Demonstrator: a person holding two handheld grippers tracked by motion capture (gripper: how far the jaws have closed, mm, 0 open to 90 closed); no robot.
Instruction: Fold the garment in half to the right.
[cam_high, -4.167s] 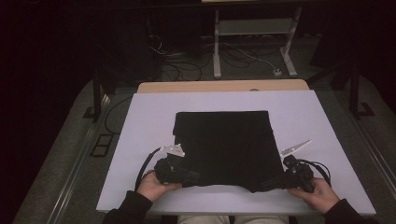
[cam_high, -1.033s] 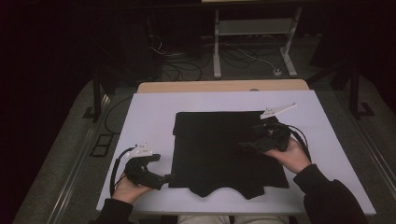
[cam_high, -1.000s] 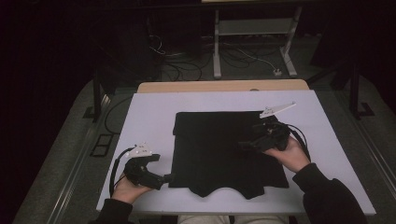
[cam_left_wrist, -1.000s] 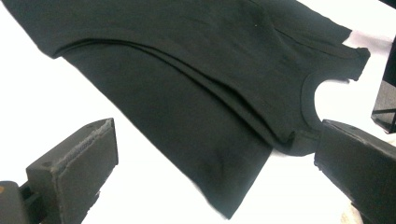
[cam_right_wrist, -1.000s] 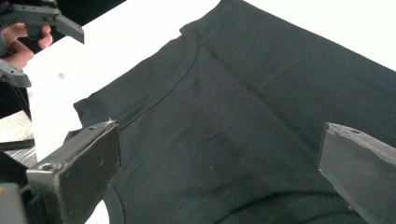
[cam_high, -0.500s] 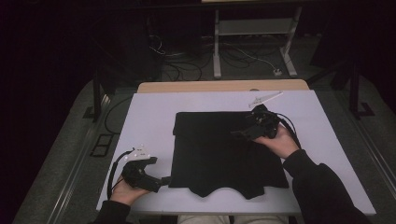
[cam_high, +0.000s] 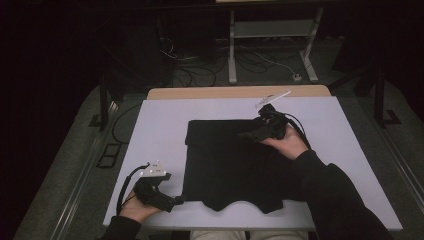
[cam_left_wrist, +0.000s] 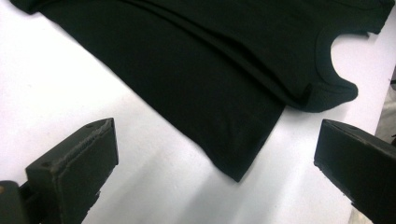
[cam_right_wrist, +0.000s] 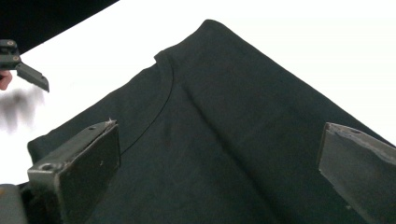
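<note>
Since the shot from about four seconds back, both hands have left the near hem: the right hand-held gripper (cam_high: 250, 135) has travelled up to the far right corner of the black t-shirt (cam_high: 232, 165), and the left hand-held gripper (cam_high: 177, 200) has slid out to the near left, just off the shirt's near left corner. Over the last half second the right one has barely shifted, maybe a touch further left along the far edge.

Right now the shirt lies flat in the middle of the white bench (cam_high: 160, 130), folded into a rough rectangle, with the neckline scoop on the near edge. In the left gripper view the jaws are spread wide over bare bench, with the shirt's corner (cam_left_wrist: 238, 175) lying between them and nothing pinched. In the right gripper view the jaws are also spread wide, hanging over the dark cloth (cam_right_wrist: 224, 140) with a fold ridge running down it; whether they touch the fabric is hard to tell.

Around the bench: a strip of wooden board (cam_high: 235, 92) pokes out behind the far edge, and beyond it on the dark floor there's a tangle of cables (cam_high: 200, 60) and a metal stand (cam_high: 270, 35). Nothing sits on the bench between either gripper and the shirt.
</note>
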